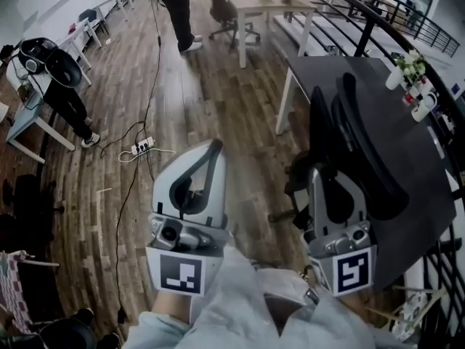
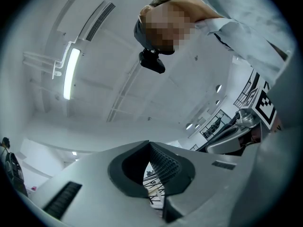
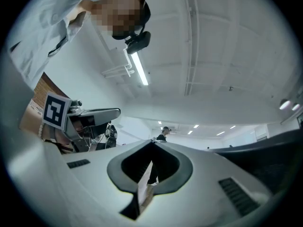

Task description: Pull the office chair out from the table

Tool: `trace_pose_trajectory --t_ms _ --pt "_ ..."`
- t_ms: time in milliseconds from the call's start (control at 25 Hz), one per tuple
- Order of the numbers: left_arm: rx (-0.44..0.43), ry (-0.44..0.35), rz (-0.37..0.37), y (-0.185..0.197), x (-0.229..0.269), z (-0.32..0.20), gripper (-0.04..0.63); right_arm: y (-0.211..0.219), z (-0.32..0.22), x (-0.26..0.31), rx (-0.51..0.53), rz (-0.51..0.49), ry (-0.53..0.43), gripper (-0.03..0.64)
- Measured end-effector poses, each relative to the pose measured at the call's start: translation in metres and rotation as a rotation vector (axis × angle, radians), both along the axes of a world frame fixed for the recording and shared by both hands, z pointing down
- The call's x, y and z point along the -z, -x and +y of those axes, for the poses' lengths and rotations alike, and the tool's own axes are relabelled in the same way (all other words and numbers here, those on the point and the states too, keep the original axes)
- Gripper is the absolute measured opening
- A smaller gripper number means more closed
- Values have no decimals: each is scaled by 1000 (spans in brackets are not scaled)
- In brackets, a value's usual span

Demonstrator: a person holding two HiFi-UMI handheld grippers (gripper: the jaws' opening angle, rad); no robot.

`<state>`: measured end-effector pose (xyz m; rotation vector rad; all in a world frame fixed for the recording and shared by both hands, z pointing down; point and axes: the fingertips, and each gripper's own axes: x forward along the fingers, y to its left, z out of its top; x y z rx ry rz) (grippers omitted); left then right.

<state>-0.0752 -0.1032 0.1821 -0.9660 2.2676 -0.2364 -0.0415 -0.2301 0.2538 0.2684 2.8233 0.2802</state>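
Two hand-held tools, left gripper (image 1: 213, 147) and right gripper (image 1: 318, 171), both closed and empty; one black office chair (image 1: 363, 158) stands just beyond the right gripper, tucked against one dark table (image 1: 363, 71).

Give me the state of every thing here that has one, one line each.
Left gripper: jaws shut, nothing between them.
Right gripper: jaws shut, nothing between them.
Office chair: upright, close against the dark table, not gripped.
Power strip: lying on the floor, cable attached.
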Motion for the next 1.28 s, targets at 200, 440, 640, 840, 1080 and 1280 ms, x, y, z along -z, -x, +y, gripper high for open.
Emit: trace_pose_trajectory --t_ms 200,440,640,840,1080,1280 --pt "-84 16 -4 37 -3 -16 -8 32 -10 -1 -66 0 14 3" --pt "-197 48 3 81 -5 -36 -8 63 -19 3 -167 8 6 3" --pt "-325 62 7 109 -4 -59 -8 79 -29 6 -278 17 8 3" --pt "-464 98 2 124 -11 -85 -8 89 -36 5 -372 23 4 3" --pt "-619 122 8 137 -22 -113 -8 88 -35 8 -475 35 6 4" --pt "-749 155 11 138 -34 -140 -8 83 -40 15 -589 37 -28 5"
